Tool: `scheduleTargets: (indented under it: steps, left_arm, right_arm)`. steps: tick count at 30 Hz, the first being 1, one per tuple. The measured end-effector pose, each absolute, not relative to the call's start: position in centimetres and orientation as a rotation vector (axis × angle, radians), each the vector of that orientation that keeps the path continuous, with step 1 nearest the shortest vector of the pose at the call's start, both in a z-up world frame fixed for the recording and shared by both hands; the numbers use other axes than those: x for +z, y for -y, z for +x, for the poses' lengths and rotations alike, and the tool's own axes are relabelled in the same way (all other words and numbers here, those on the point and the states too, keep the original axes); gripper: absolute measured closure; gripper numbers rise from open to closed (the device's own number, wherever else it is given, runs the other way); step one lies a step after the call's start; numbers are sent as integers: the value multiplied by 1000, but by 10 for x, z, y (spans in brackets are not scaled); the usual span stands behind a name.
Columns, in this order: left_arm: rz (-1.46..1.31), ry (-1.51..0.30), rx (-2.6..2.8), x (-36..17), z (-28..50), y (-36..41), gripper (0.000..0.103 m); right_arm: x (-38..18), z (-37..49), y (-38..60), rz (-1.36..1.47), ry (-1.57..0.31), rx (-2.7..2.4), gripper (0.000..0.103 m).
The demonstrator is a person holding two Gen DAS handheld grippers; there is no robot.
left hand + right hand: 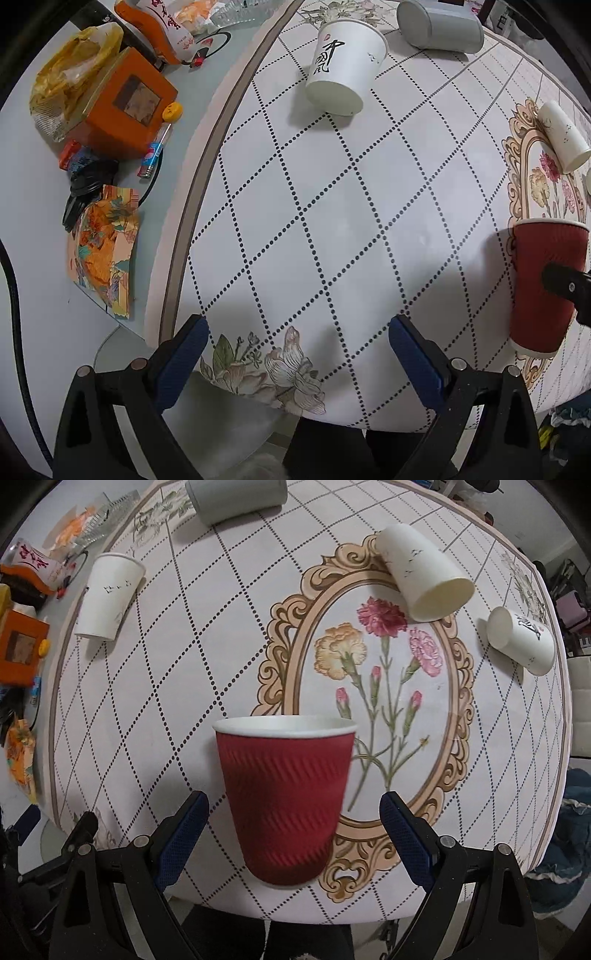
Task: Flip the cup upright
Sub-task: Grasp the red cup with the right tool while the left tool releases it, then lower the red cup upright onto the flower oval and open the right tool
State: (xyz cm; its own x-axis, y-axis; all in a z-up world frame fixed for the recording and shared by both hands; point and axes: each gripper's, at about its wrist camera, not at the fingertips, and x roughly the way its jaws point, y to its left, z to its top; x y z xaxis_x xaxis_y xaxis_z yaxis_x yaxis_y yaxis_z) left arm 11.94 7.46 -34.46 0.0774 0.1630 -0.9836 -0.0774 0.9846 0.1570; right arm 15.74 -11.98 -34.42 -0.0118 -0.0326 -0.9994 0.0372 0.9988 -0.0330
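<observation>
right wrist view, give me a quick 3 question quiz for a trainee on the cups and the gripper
1. True or false: the red cup stands upright, mouth up.
2. Pick one. The right gripper is: A) open, a finger on each side of the red cup without touching it; B) shut on the red cup; C) out of view.
3. Short answer: which cup lies on its side at the very top of the view?

Key: 1 true; 2 A; 3 the grey cup.

Red cup (pixel 284 805) upright — between open tool (pixel 293 812) fingers.
</observation>
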Motion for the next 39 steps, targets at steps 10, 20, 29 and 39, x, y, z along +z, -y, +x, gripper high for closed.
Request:
scheduleTargets:
  steps: [10, 20, 29, 39]
  left_arm:
    - [80, -1478, 135, -354, 134, -77, 2]
    - [74, -1425, 127, -352, 149, -80, 2]
    - [56, -1472, 118, -365, 173, -87, 1]
    - [38, -1515, 107, -389, 205, -87, 2]
  right_arm:
    - [-357, 160, 115, 17, -1624, -91, 27]
    - [-339, 152, 136, 161, -1549, -122, 28]
    - [-296, 170, 146, 171, -1240, -146, 28]
    - [-315, 208, 128, 110, -946, -215, 28]
